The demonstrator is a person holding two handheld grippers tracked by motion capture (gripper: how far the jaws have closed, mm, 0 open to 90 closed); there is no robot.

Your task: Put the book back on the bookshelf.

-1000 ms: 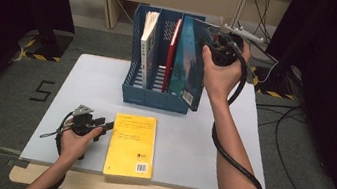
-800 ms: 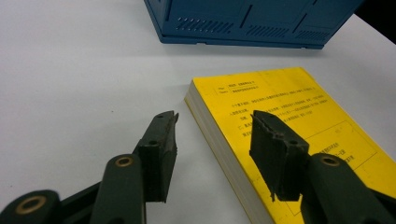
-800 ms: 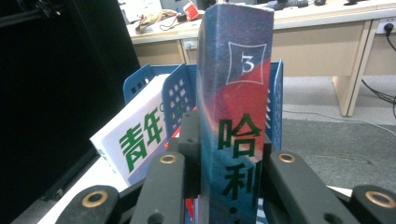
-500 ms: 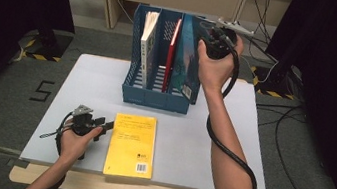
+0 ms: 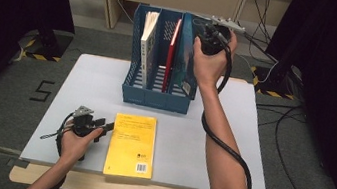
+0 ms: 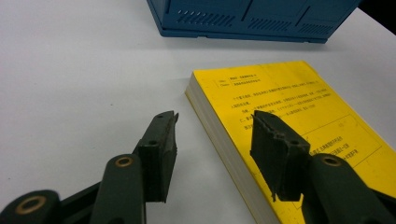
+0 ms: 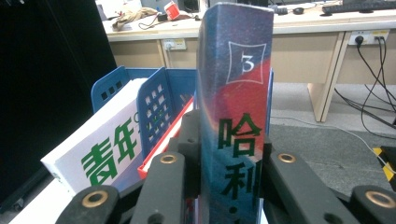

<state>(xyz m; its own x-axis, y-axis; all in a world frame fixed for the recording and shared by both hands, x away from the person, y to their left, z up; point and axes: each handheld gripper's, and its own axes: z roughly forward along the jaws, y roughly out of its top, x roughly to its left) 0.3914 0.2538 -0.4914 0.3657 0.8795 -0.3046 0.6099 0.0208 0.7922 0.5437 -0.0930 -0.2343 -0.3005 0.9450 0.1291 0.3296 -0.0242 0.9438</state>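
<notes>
- The blue book [image 7: 233, 116] stood upright in the rightmost slot of the blue rack [image 5: 156, 97], at the far middle of the table [image 5: 251, 137]; its spine bore a "3" in a box and green characters.
- The right gripper [image 7: 229, 154] was clamped on that spine, one black jaw pressed against each side, held high over the rack's right end in the high view [image 5: 211, 35].
- A thin red book [image 5: 172, 49] stood in the middle slot, and a thick white book [image 5: 147, 46] with green characters leaned in the left slot.
- A yellow book [image 5: 131, 144] lay flat on the table in front of the rack, apart from it.
- The left gripper [image 6: 215, 135] rested low at the yellow book's left edge with its jaws spread, one over the bare table, the other over the cover, gripping nothing.
</notes>
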